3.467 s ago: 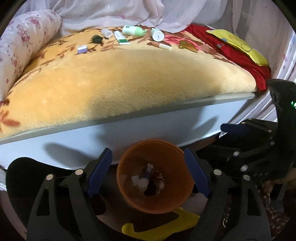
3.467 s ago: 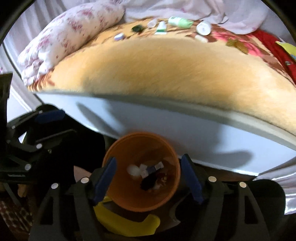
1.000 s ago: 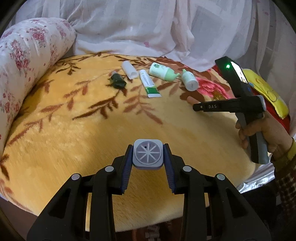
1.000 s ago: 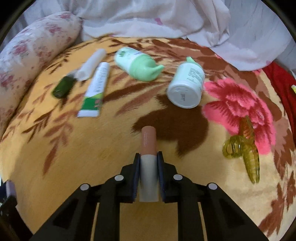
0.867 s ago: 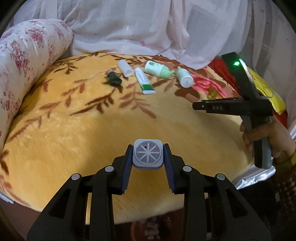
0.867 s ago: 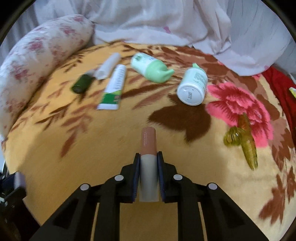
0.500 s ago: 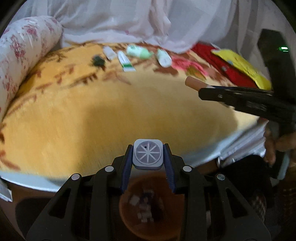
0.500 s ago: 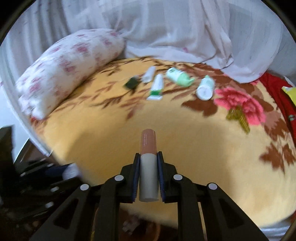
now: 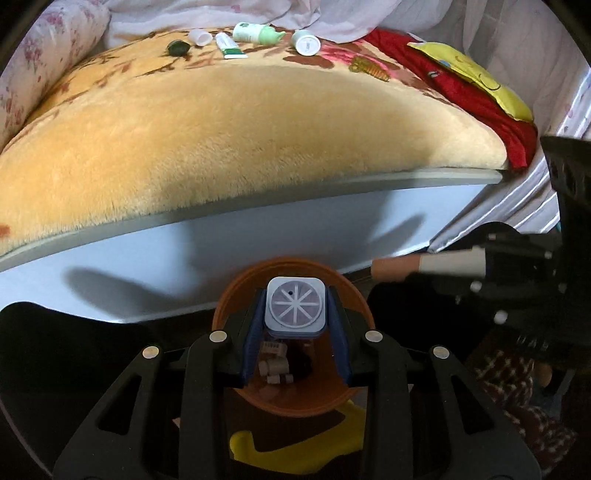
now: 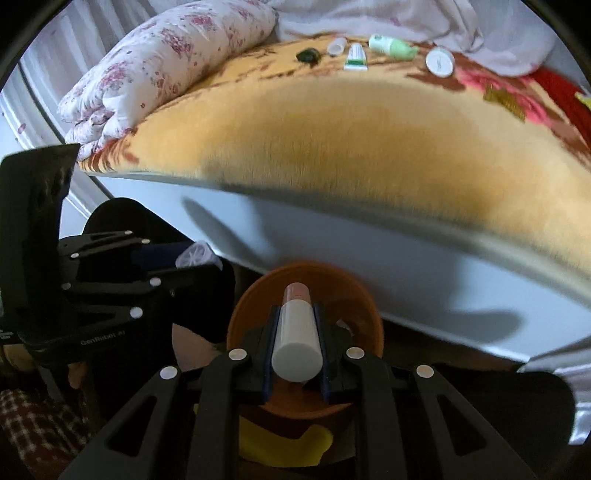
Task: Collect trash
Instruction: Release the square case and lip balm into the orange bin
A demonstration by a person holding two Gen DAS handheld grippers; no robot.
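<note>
My left gripper (image 9: 295,314) is shut on a small square white container (image 9: 295,307) with a star-patterned lid, held over the orange bin (image 9: 236,299) on the floor by the bed. My right gripper (image 10: 295,332) is shut on a white tube with a pink cap (image 10: 295,332), held over the same orange bin (image 10: 362,295). The tube also shows at the right of the left wrist view (image 9: 424,266). Small scraps (image 9: 275,363) lie in the bin. Far back on the blanket lie a green bottle (image 9: 256,33), a white bottle (image 9: 306,40), a toothpaste tube (image 9: 229,46) and a dark green piece (image 9: 178,47).
The bed has a yellow floral blanket (image 9: 240,122) and a white side panel (image 9: 258,240). A floral pillow (image 10: 166,59) lies at the left, red cloth (image 9: 472,96) and a yellow bag (image 9: 476,77) at the right. A yellow object (image 9: 295,439) lies under the bin. An amber hair clip (image 9: 369,68) is on the blanket.
Both grippers have drawn back from the bed and dropped down over the orange bin, each still holding its item. The bed now looks farther and higher.
</note>
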